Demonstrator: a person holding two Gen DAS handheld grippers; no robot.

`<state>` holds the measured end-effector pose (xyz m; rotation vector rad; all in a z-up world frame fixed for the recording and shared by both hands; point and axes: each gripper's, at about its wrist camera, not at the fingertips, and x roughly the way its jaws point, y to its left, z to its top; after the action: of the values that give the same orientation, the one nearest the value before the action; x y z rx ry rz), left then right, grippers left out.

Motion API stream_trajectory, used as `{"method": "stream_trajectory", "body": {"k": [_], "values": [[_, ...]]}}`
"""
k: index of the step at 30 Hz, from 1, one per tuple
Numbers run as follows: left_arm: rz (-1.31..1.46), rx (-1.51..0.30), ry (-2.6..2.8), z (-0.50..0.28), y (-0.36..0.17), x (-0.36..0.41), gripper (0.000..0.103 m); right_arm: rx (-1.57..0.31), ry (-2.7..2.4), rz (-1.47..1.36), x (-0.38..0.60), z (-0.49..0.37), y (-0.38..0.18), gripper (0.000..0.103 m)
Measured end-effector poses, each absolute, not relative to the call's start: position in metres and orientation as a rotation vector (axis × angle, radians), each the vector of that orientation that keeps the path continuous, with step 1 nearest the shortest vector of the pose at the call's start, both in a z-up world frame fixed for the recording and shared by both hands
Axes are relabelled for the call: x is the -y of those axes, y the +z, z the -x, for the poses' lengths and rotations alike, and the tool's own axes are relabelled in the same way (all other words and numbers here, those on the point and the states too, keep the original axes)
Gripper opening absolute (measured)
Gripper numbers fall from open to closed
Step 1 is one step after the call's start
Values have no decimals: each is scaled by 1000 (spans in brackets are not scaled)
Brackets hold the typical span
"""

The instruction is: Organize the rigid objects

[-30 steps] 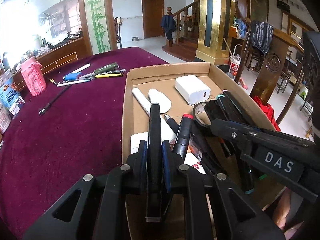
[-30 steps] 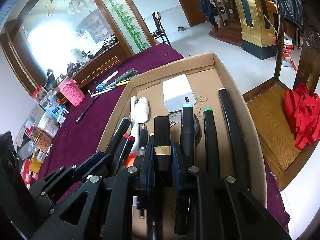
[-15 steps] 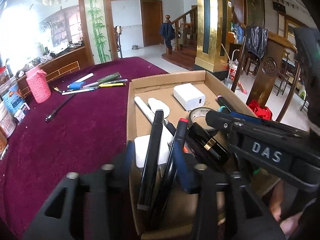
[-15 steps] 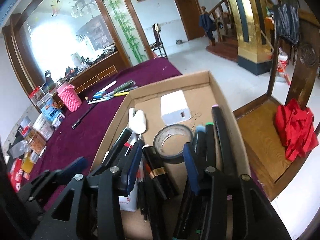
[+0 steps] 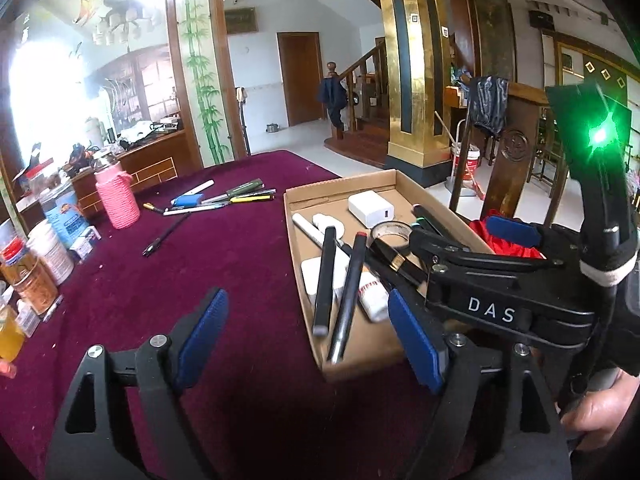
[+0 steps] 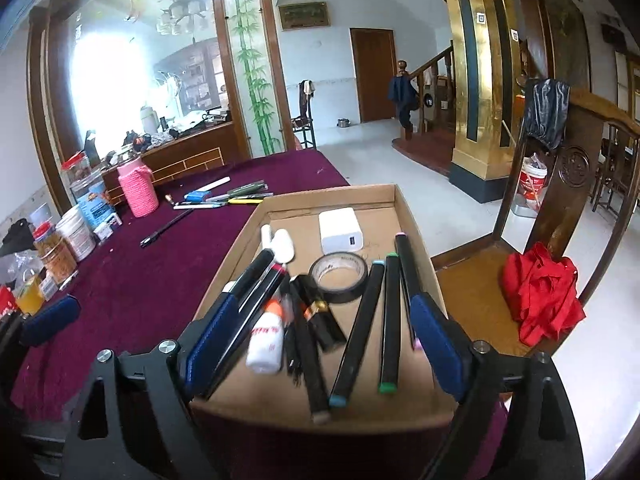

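Left gripper (image 5: 308,336): tilted downward over the maroon table (image 5: 200,280), just left of the box's near corner; jaws opening, spread wide, nothing between the blue pads (image 5: 202,334).
Right gripper (image 6: 322,336): tilted downward above the near end of the box (image 6: 416,236); jaws opening, spread wide, pads touching nothing; the markers lie below in the box, not gripped.
Hand (image 5: 600,412): wrapped round the right gripper's handle, low at the right edge of the left view.
Box contents: three black markers (image 6: 390,320) side by side on the right, a tape roll (image 6: 338,276) in the middle, a white charger (image 6: 340,230) toward the far end, a white bottle (image 6: 266,340) and more pens on the left.
Still on the table: a loose bunch of pens (image 5: 224,202) well beyond the box, one black pen (image 5: 166,234) nearer, a pink holder (image 5: 118,196) at the left.
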<state>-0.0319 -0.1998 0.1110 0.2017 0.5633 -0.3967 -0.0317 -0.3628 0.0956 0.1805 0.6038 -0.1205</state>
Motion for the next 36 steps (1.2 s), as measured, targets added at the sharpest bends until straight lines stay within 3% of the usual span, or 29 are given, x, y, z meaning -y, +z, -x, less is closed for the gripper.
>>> {"method": "stream_trajectory", "body": {"k": [6,8,18,27,31,36], "values": [[-177,-555,-363,66,125,174,83,-573,-142,-142,349,69,106,85],[-193,-549,-341,74,121,168,87,-545,-151,-153,345,83,107,91],[-180,-639,-273,90,88,144,89,-519,-192,-181,333,120,92,91],[-267,-586,-184,99,84,142,89,-551,-197,-163,328,112,88,91],[-233,-635,-192,85,76,141,89,-644,-201,-175,334,99,75,91],[-237,-680,-197,71,65,146,89,-594,-269,-135,338,103,73,91]]}}
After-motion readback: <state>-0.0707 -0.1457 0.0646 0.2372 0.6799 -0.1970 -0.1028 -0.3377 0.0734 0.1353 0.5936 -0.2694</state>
